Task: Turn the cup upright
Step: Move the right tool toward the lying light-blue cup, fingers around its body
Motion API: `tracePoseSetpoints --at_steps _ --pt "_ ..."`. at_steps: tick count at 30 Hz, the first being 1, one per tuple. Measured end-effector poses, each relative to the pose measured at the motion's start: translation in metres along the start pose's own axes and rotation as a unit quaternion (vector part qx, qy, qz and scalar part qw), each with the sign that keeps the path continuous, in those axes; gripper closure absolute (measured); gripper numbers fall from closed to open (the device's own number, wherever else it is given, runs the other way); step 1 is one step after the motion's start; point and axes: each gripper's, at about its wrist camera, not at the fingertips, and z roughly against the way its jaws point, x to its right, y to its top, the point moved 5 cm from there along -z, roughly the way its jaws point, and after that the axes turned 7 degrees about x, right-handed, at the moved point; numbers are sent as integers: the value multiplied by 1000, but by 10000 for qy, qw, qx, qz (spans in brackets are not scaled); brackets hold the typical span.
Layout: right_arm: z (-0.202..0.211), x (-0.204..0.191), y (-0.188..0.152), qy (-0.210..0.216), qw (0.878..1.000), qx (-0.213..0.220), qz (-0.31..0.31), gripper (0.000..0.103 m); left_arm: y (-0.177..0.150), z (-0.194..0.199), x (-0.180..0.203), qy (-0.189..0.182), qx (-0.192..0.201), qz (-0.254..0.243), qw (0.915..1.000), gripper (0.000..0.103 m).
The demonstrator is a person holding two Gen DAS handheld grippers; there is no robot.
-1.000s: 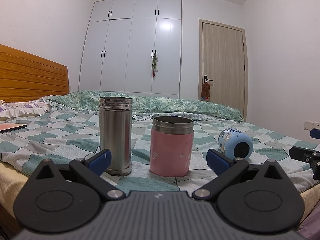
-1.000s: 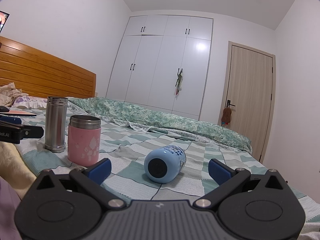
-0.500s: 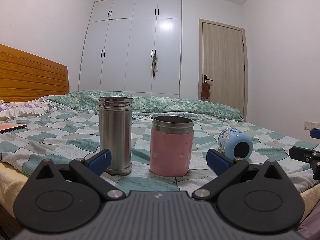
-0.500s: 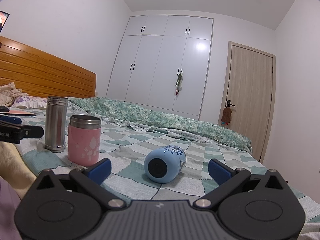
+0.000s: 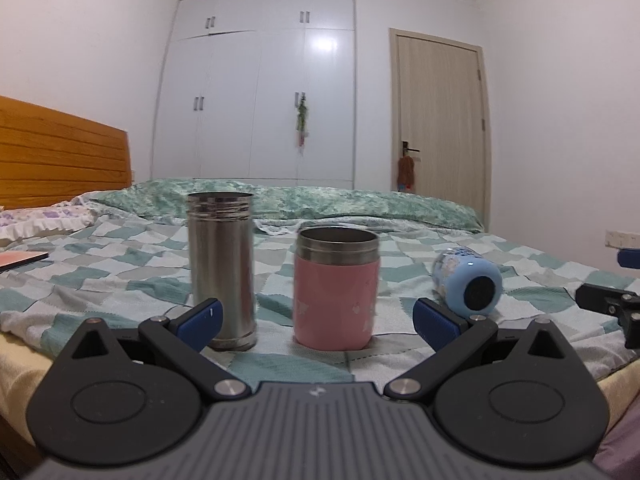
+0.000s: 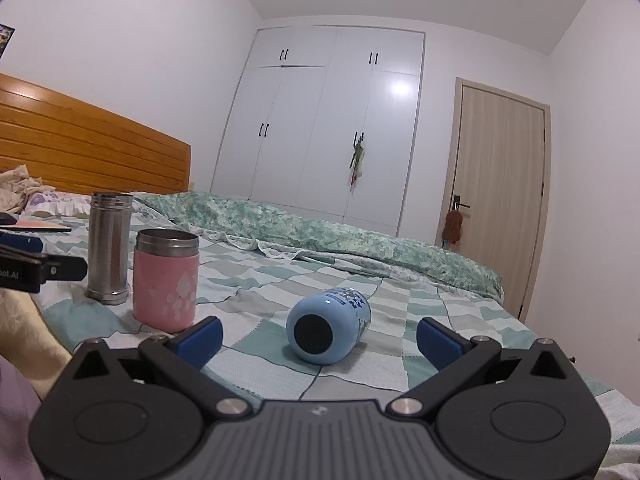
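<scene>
A light blue cup (image 6: 329, 329) lies on its side on the checked bedspread, its dark round end toward me. It also shows in the left wrist view (image 5: 468, 282), at the right. My right gripper (image 6: 319, 340) is open and empty, just short of the cup, its blue pads either side of it. My left gripper (image 5: 316, 320) is open and empty, facing an upright pink cup (image 5: 336, 289) and a tall upright steel cup (image 5: 222, 265). Both also stand at the left in the right wrist view, pink (image 6: 166, 281) and steel (image 6: 109, 248).
The bed (image 6: 420, 344) has a green quilt folded along its far side (image 6: 328, 236) and a wooden headboard (image 6: 80, 152) at the left. A book (image 5: 20, 260) lies at the far left. A white wardrobe (image 5: 260, 92) and a door (image 5: 440, 120) stand behind.
The left wrist view has shifted slightly and is a little blurred. The cups have not moved and both grippers stay open.
</scene>
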Motion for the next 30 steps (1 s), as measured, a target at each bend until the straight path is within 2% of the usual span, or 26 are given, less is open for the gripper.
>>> tracePoseSetpoints --at_steps 6,10,15,24,30 --pt "-9 13 4 -24 9997 -159 -203 0 8 -14 26 -561 -90 -172 9982 0" --pt "-21 26 12 67 9985 -362 -409 0 18 -32 53 -1124 -156 -377 9928 0" --pt "-41 44 24 117 9964 -573 -606 0 25 -65 82 -1578 -366 -638 9847 0" --pt "-93 70 31 118 9904 -1134 -781 0 11 -137 117 -2251 -978 -1209 9618 0" --pt "-133 74 27 159 9842 -1500 -926 0 2 -168 123 -2743 -1063 -1512 9437 0"
